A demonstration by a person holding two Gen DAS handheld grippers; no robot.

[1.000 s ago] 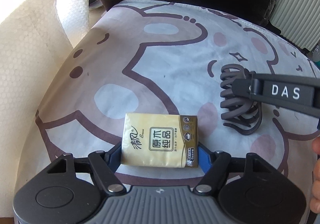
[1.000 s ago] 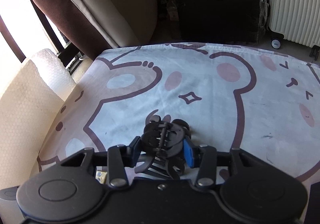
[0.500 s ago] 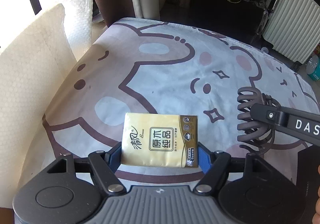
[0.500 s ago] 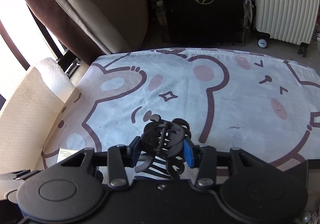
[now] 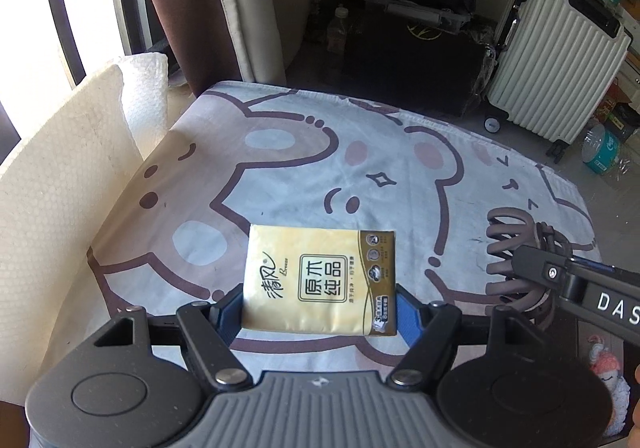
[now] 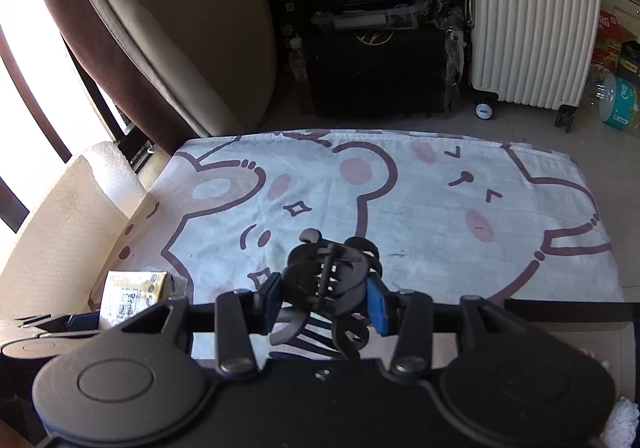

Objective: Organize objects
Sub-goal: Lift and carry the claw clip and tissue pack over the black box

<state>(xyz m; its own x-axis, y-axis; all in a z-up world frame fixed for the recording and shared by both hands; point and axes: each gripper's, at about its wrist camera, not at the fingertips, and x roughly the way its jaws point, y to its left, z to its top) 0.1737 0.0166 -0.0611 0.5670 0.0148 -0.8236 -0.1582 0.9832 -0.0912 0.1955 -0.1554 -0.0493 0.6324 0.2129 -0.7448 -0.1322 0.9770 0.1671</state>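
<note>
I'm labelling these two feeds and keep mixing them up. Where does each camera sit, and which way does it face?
Left wrist: on the left gripper, looking down its fingers at the tissue pack it clamps, over the bear-print cloth; right gripper beside it.
Right wrist: on the right gripper, facing the hair claw it clamps.
Shared: cloth, pack, claw, white suitcase.

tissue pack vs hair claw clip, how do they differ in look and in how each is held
The yellow plastic-wrapped tissue pack is a flat printed rectangle; the dark plastic hair claw clip is an open shape of curved teeth. The tissue pack sits in the left tongs, gripped at its lower side edges; the claw clip sits in the right tongs, pinched across its body. Both are held above the bear-print cloth.
</note>
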